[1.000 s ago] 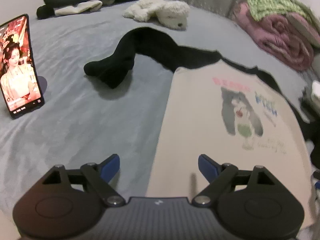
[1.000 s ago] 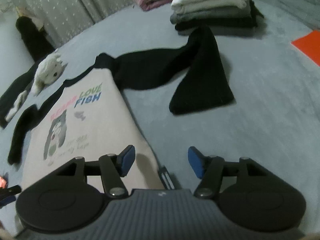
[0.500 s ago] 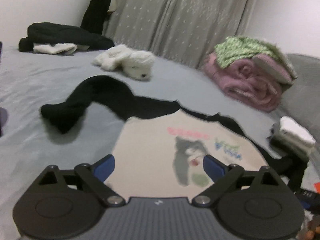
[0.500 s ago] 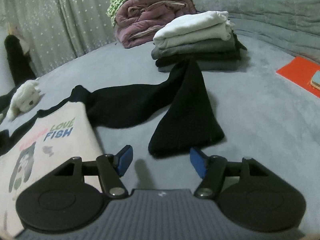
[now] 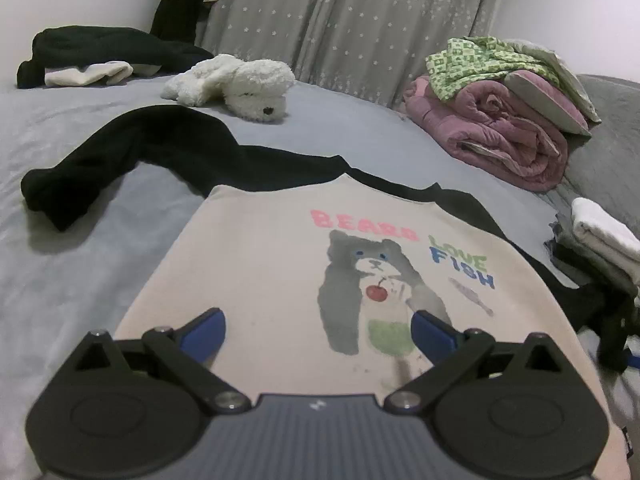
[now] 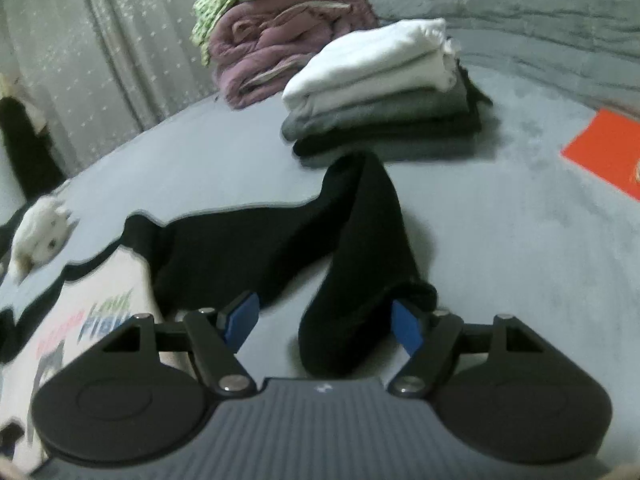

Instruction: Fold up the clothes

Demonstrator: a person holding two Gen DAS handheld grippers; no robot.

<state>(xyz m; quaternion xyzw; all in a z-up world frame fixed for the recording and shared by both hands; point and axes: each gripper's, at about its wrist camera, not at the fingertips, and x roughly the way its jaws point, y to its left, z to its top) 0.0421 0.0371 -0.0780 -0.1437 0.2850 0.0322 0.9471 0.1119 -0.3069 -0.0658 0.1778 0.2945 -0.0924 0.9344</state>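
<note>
A cream sweatshirt (image 5: 260,272) with a bear print and black sleeves lies flat, front up, on the grey bed. My left gripper (image 5: 318,326) hangs open just above its lower body, fingers on either side of the bear print and holding nothing. The shirt's left sleeve (image 5: 132,152) bends away across the bed. In the right wrist view the other black sleeve (image 6: 360,240) folds back toward me. Its cuff end lies between the fingers of my right gripper (image 6: 323,322), whose jaws are opening. The right pad is close to the cloth, the left pad stands apart from it.
A white plush toy (image 5: 240,84) and a dark clothes heap (image 5: 100,48) lie at the far side by the curtain. A pink blanket pile (image 5: 500,128) sits far right. A stack of folded clothes (image 6: 384,92) stands just beyond the right sleeve. An orange card (image 6: 604,152) lies at the right.
Both views tilted up. The left gripper moved from the shirt's left edge onto its body; the phone left view. The right gripper slid from the hem to the sleeve cuff. Both jaws widened.
</note>
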